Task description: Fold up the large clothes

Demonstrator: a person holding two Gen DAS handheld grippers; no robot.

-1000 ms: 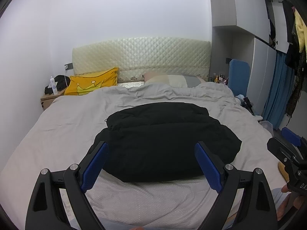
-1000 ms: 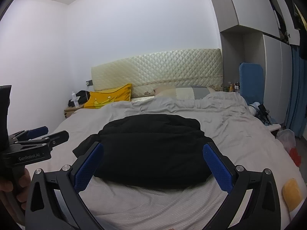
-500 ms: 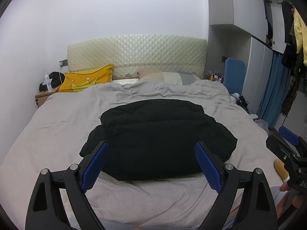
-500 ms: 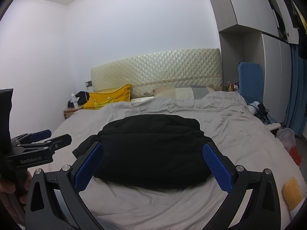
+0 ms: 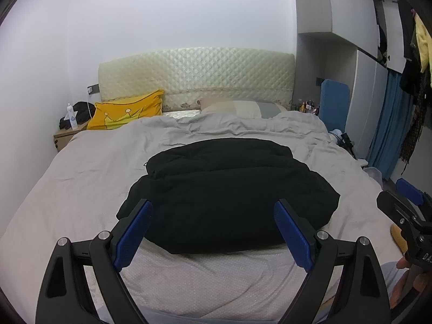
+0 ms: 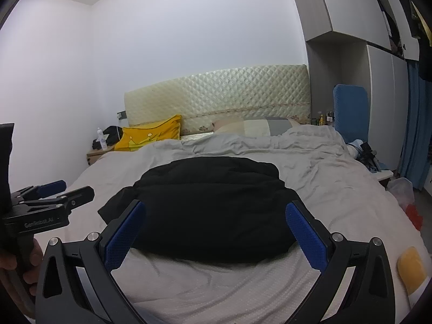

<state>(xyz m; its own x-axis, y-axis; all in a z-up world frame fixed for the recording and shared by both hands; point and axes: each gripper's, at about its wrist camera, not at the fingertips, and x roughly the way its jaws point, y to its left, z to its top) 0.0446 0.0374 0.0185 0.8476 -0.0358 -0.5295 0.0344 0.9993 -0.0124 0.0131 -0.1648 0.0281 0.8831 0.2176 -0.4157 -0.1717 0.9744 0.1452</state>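
Hovering above the foot of the bed, the left gripper has its blue-padded jaws spread wide with nothing between them, and the right gripper beside it is spread just as wide and equally empty. Neither touches cloth. Just beyond both lies the bulky black padded garment, bunched into a thick mound in the middle of the grey-sheeted bed, its near hem resting on the dotted white cover toward the foot.

The fold looks well along, judging by the compact stack, though a loose flap juts out at the mound's left edge. To finish cleanly, each gripper should probably come down on an outer corner of the near hem, pinch through all the layers, and lift together so the puffy filling does not slide apart.

Nothing stands between the grippers and the garment. Farther off, a yellow crown-print cushion and a grey-and-cream pillow lean near the quilted cream headboard, well apart from the garment. A wooden nightstand with a white bottle sits at left.
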